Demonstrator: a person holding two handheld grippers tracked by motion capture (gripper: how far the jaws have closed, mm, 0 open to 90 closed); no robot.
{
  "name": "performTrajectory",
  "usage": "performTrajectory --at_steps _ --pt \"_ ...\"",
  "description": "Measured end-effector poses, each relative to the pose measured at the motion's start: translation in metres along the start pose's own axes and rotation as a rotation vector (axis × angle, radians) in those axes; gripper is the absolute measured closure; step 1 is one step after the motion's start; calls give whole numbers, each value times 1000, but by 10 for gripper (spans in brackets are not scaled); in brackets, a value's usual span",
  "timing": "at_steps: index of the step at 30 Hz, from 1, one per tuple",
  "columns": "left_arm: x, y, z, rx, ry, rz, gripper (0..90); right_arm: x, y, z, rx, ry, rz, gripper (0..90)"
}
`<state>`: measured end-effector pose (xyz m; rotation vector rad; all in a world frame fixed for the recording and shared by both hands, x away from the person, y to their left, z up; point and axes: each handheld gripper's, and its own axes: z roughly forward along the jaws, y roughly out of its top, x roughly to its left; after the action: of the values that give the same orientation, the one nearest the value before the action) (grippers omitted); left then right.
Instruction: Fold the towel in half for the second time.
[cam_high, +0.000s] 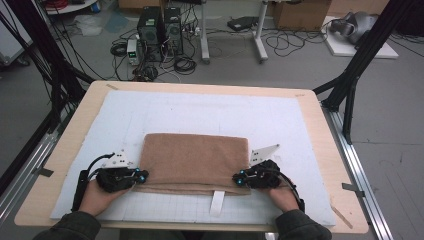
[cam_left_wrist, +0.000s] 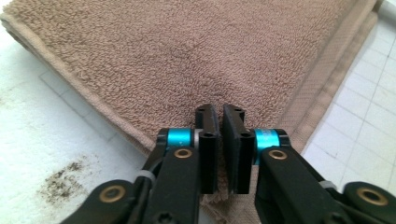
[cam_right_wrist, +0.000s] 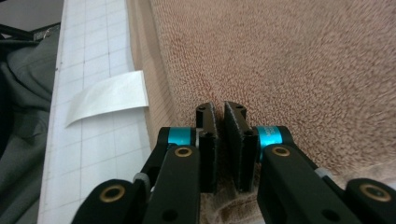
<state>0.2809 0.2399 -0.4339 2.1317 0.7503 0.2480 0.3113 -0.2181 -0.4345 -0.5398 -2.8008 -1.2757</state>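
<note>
- Jaws first: the left gripper (cam_left_wrist: 220, 114) is pinching the near left corner of the brown towel (cam_left_wrist: 196, 51), its two black jaws drawn almost together with terry pile bunched under and between them.
- The right gripper (cam_right_wrist: 220, 112) is doing the same at the near right corner, jaws nearly closed on the cloth, only a thin slit showing between them.
- From the high view I am seeing the left gripper (cam_high: 131, 176) and right gripper (cam_high: 249, 178) sitting at opposite ends of the towel's near edge, roughly level with each other.
- The towel (cam_high: 194, 159) is lying folded flat as a rectangle on the white gridded mat (cam_high: 200, 112), nearer to me than the middle of the wooden table (cam_high: 327, 150).
- A white label (cam_high: 217, 202) is sticking out from the near hem toward me; in the right gripper view that label (cam_right_wrist: 109, 95) is lying just to the left of my jaws, clear of them.
- I am judging the step to be lifting this near edge for another fold toward the far side.
- To do it well, I am planning to raise both corners together and evenly, keeping the edge taut between them so the layers are not sliding apart.
- I am also watching that each pinch is holding every layer; I cannot tell whether the bottom one is caught.
</note>
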Motion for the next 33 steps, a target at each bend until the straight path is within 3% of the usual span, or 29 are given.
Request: performTrajectory --at_steps 7,12,17,21,23,25,26,28,31,33 --pt "-2 4 -19 -76 -14 -15 866 8 11 -19 -47 -12 -36 850" --pt "-6 4 -30 -110 -45 -29 866 17 15 -31 -90 -14 -46 849" --pt "-14 -6 -30 -69 -52 -3 867 26 7 -25 -61 16 -58 849" --pt "-15 -18 -14 -5 -46 -6 867 28 -4 -11 -1 29 -44 849" --pt "-16 -21 -11 -12 -43 -13 866 27 -9 -3 31 29 -42 849" --pt "-16 -21 -12 -22 -45 -19 859 25 -12 -2 13 40 -27 840" --pt "-15 -20 -14 -20 -48 -17 843 23 -12 -2 4 52 -19 823" --pt "-15 -17 -18 -32 -39 -7 782 22 -9 -6 -7 56 -14 705" --pt "-9 -9 -26 -71 -13 -11 686 19 -1 -17 -50 15 -10 585" --pt "-3 -1 -29 -95 7 -22 642 11 5 -25 -67 -21 4 561"
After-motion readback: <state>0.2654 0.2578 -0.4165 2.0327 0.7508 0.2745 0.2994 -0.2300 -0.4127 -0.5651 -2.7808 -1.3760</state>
